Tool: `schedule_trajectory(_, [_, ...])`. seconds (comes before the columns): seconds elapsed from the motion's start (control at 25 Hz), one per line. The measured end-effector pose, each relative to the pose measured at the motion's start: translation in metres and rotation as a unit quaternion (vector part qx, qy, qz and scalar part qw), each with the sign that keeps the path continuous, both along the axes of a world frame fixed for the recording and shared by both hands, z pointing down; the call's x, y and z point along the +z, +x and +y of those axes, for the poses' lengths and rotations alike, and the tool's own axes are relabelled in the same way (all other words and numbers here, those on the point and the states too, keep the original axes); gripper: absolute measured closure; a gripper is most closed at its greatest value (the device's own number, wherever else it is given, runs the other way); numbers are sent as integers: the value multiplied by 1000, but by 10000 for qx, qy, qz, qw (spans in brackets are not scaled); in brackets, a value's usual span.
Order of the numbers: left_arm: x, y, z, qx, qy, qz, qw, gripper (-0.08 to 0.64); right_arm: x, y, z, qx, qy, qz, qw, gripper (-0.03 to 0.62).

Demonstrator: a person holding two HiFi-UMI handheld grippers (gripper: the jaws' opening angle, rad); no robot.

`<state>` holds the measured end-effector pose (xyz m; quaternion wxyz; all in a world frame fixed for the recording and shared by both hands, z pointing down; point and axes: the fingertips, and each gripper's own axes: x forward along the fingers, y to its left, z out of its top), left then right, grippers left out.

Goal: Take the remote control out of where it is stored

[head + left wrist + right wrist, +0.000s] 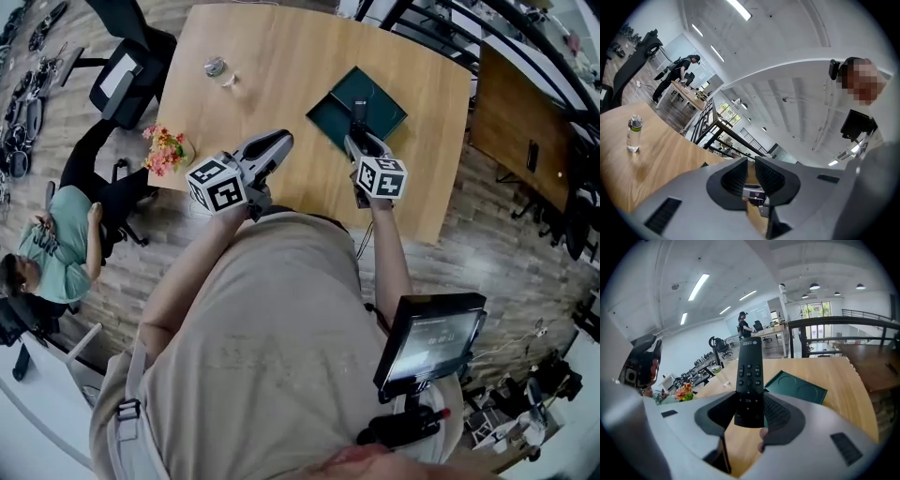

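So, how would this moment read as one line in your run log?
right gripper: shut on black rectangular plastic remote control, held over dark green tray | left gripper: empty, jaws slightly apart

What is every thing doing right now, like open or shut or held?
Remote control: held above the table, gripped.
Right gripper: shut on the remote control.
Left gripper: jaws slightly apart, empty.
Green tray: flat on the table, empty.
Water bottle: upright on the table.
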<state>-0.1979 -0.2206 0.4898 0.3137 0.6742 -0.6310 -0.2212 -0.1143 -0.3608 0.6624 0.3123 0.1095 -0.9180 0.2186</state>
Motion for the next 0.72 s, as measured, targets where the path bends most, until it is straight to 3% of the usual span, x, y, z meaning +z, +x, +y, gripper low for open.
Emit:
schedule_trajectory(0.32, [-8, -34, 25, 199, 115, 5, 9997, 528, -57, -4, 19, 646, 180, -360, 9971, 408])
schedule_trajectory(0.72, [-10, -72, 36, 468, 231, 36, 9986, 528, -123, -11, 36, 1025, 756, -620, 9899, 408])
